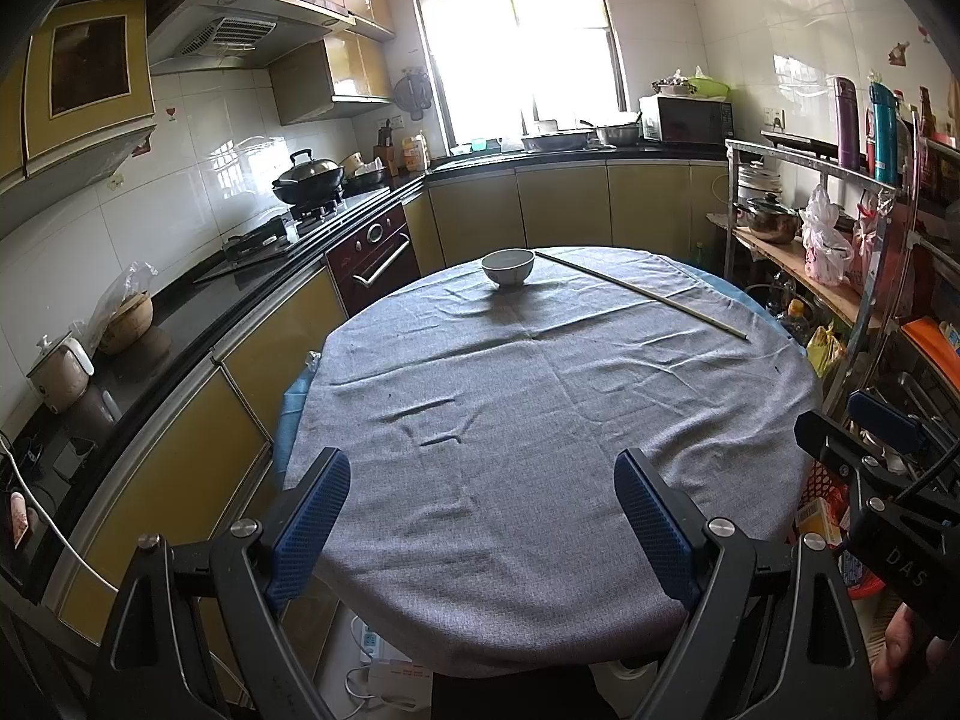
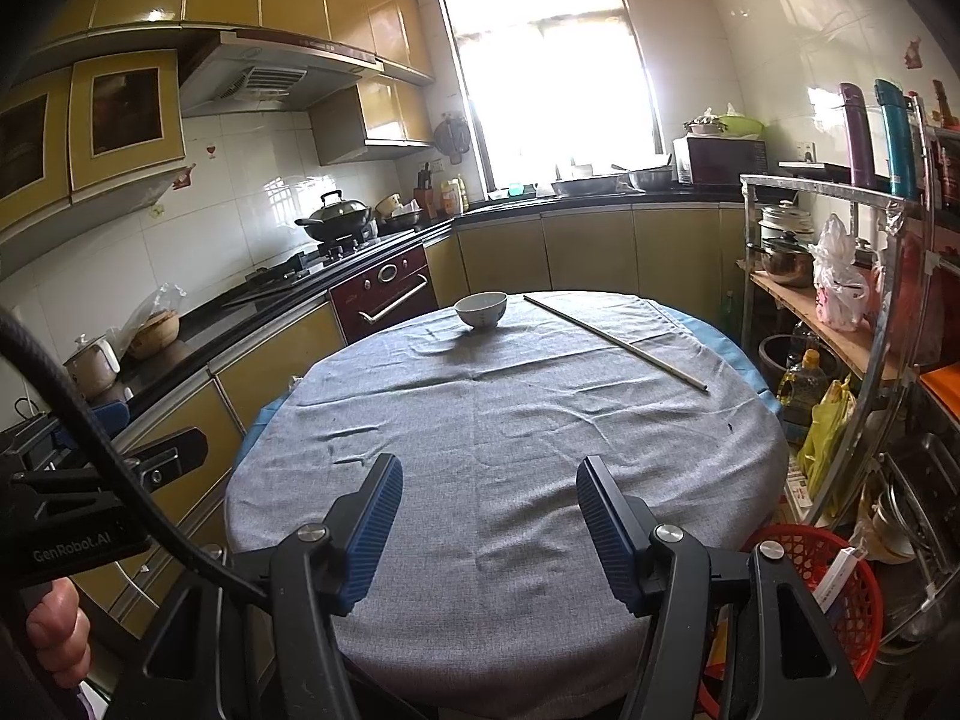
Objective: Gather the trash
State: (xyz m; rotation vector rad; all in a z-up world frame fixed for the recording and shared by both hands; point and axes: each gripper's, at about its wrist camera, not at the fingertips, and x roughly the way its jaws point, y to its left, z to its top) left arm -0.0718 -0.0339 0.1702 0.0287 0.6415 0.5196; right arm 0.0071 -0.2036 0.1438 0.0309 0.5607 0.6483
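Note:
A round table (image 1: 540,450) covered with a grey cloth fills both views; it also shows in the right wrist view (image 2: 498,450). A white bowl (image 1: 507,267) (image 2: 480,309) stands at its far side. A long thin stick (image 1: 642,294) (image 2: 618,342) lies to the bowl's right, running toward the right edge. My left gripper (image 1: 483,504) is open and empty over the near part of the table. My right gripper (image 2: 489,510) is open and empty beside it. No loose trash shows on the cloth.
A red plastic basket (image 2: 840,576) with packets sits on the floor at the right, below a metal shelf rack (image 2: 840,312) with pots, bags and bottles. Kitchen counter and stove (image 1: 288,228) run along the left. The other gripper's body (image 1: 870,456) shows at the right edge.

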